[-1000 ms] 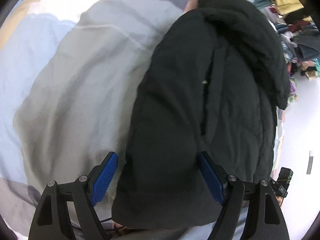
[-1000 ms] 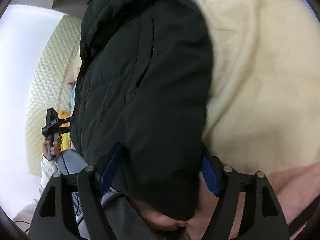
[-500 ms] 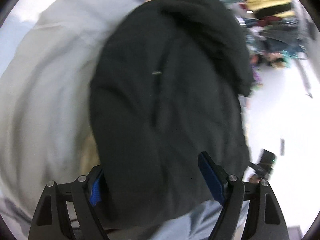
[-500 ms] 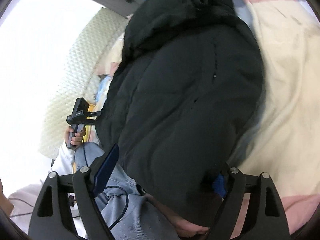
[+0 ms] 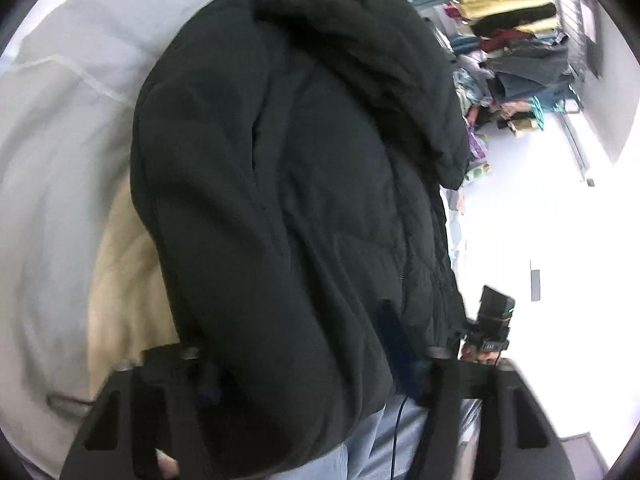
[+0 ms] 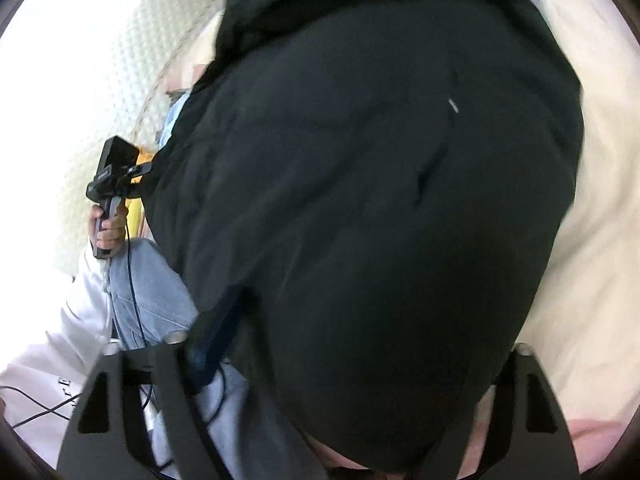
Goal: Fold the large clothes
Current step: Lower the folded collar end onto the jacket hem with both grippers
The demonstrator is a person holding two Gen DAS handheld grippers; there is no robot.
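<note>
Black quilted fabric fills both of my views: the padded jacket (image 5: 288, 184) lies lengthwise on the bed, hood at the far end, hem at the near edge by my legs, and that hem now sits between the fingers of both tongs. A second ago both pairs stood wide with the blue pads plainly showing on either side of the cloth; now my left tongs (image 5: 304, 376) are closing, and their pads are sunk into the bulk so that only a sliver of blue shows on the right finger. My right tongs (image 6: 352, 364) are closing too, with the hem bulging between them, the left pad pressed at the cloth's edge and the right one hidden behind it. I can't tell for certain that either pair has clamped firm yet. The views have also tipped, showing more of the jacket's far end and the clothes pile (image 5: 516, 52) on the far right. To me that means I've got hold of the hem and can carry it away from me toward the hood for a crosswise fold. The cream blanket (image 6: 592, 200) lies beside the jacket.
</note>
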